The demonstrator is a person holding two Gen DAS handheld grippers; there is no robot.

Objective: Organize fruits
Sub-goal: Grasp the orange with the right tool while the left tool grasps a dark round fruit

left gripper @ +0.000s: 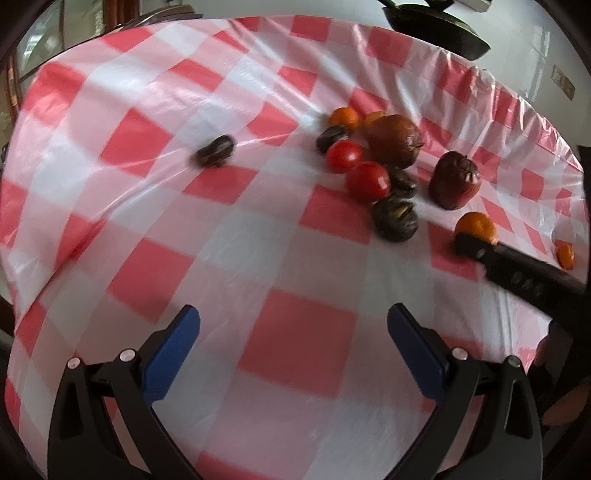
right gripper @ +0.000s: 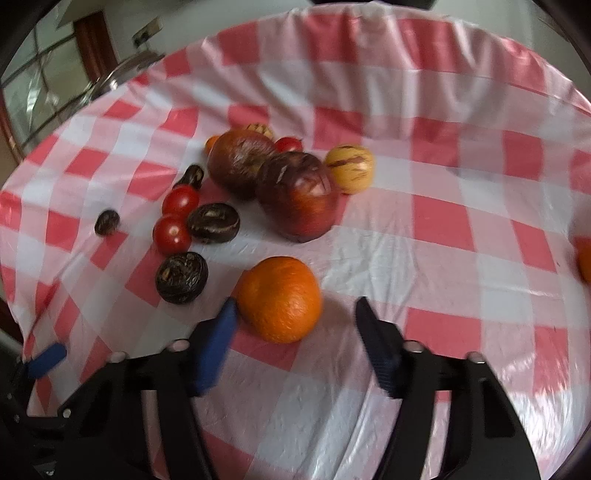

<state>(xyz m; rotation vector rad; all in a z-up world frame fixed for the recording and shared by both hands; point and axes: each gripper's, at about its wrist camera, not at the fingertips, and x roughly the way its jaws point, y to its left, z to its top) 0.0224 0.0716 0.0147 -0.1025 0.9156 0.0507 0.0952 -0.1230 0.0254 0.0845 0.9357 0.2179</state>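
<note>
Fruits lie on a red-and-white checked tablecloth (right gripper: 424, 221). In the right wrist view an orange (right gripper: 279, 298) sits just ahead of my open right gripper (right gripper: 295, 310), its left side against the left finger (right gripper: 218, 339). Beyond it lie two dark red apples (right gripper: 299, 195), two red tomatoes (right gripper: 171, 232), several dark wrinkled fruits (right gripper: 181, 277) and a yellow striped fruit (right gripper: 350, 168). In the left wrist view my left gripper (left gripper: 293, 317) is open and empty above bare cloth. The same orange (left gripper: 476, 227) shows there beside the right gripper's finger (left gripper: 517, 273).
A lone dark fruit (left gripper: 215, 150) lies left of the pile. Another orange (right gripper: 585, 264) sits at the right edge. A dark pan (left gripper: 436, 26) stands beyond the table's far edge. The cloth (left gripper: 517, 107) drops off at the round table's rim.
</note>
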